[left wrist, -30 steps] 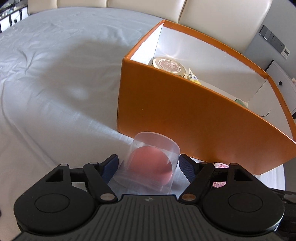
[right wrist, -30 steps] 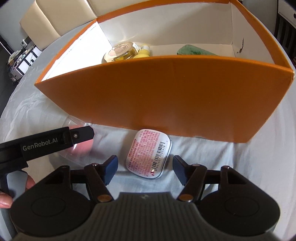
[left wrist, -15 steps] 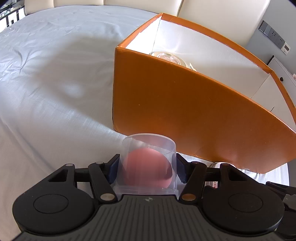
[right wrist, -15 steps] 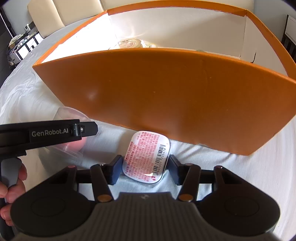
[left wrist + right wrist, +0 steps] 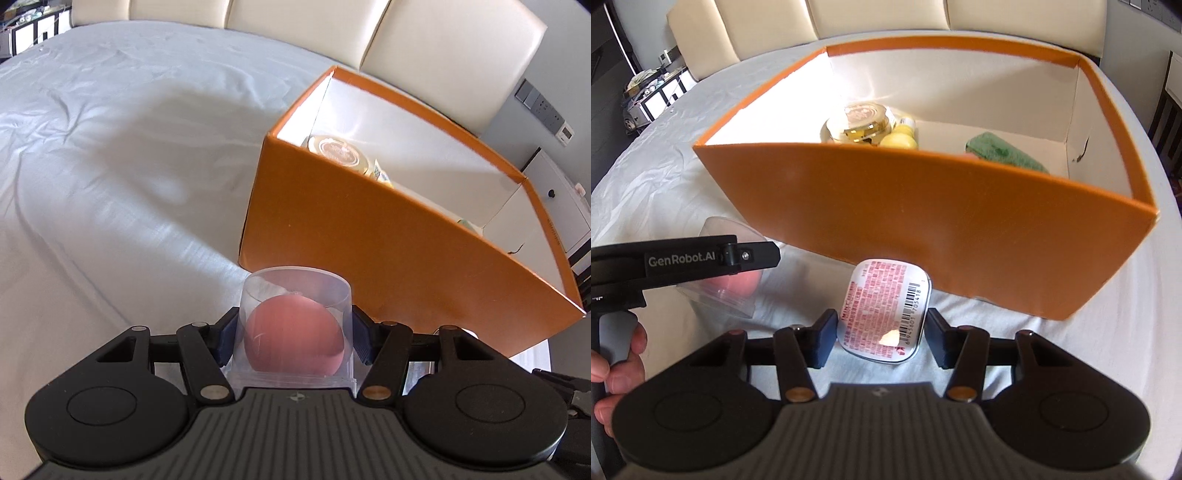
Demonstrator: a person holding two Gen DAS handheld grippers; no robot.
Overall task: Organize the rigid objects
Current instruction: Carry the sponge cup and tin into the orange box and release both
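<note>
My left gripper (image 5: 295,332) is shut on a clear plastic tub (image 5: 295,291) with a pink ball (image 5: 293,338) inside, held just off the cloth before the orange box (image 5: 369,251). In the right wrist view the same tub (image 5: 727,295) shows at the left, under the left gripper's finger (image 5: 750,254). My right gripper (image 5: 881,339) has its jaws closing on a flat tin with a pink label and barcode (image 5: 886,302), both pads against its sides. The tin hangs close to the orange box's near wall (image 5: 923,229).
The box holds a gold-lidded jar (image 5: 860,123), a yellow item (image 5: 899,138) and a green item (image 5: 1004,153). A pale wrinkled cloth (image 5: 110,184) covers the table. Cream chairs (image 5: 443,48) stand behind. A person's hand (image 5: 617,365) grips the left handle.
Both grippers closed on their objects, the left on the tub and the right on the tin, then rose, so more of the box's inside shows.
</note>
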